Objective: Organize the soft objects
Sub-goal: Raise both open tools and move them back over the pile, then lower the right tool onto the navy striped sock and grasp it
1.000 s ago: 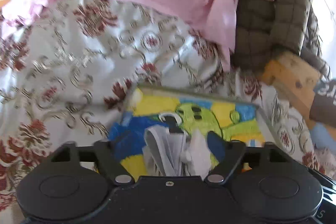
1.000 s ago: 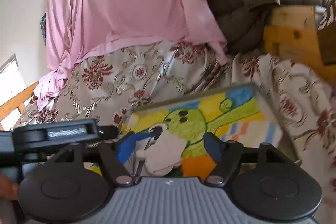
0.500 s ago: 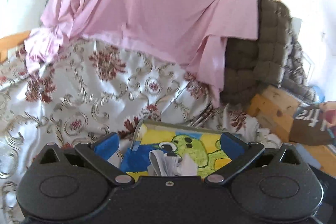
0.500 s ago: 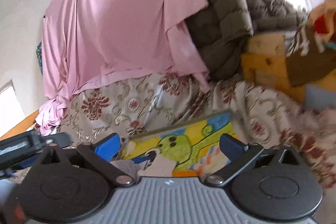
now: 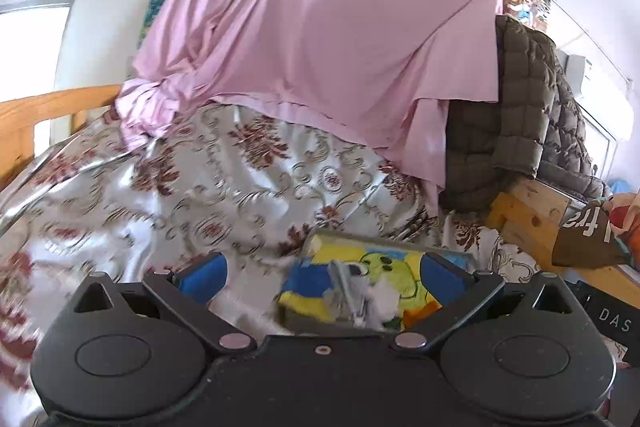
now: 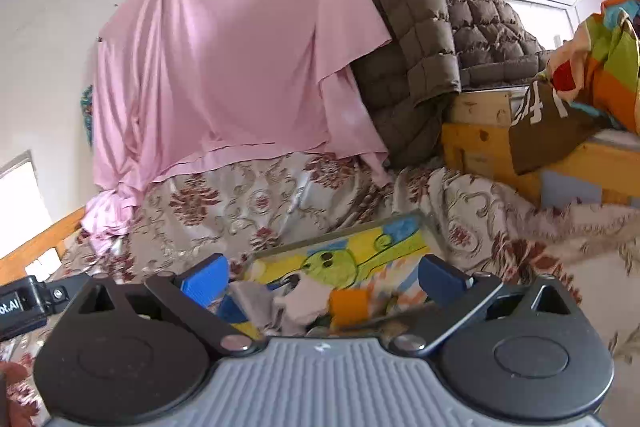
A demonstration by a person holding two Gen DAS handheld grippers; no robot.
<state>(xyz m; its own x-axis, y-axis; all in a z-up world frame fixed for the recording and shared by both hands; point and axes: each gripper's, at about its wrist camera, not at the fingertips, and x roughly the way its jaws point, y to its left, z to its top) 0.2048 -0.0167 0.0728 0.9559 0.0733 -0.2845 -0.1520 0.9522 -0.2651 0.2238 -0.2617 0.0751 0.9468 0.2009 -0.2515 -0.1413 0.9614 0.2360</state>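
Both grippers have their jaws wide apart with nothing in them; the jaws have just been opening. The left gripper (image 5: pixel 322 273) and the right gripper (image 6: pixel 324 273) sit low in their frames. The small grey and white cloths (image 6: pixel 294 301) lie on the colourful picture board (image 6: pixel 360 255) on the flowery bed cover (image 5: pixel 224 183), low in the middle.

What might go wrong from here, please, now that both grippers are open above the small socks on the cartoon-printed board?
1. The small white and grey socks lie in a loose heap on the colourful cartoon-printed board; they may slide off.
2. The board rests on rumpled floral satin bedding, so a nudge could tip it.
3. The wide-open left gripper and right gripper could snag the fabric.
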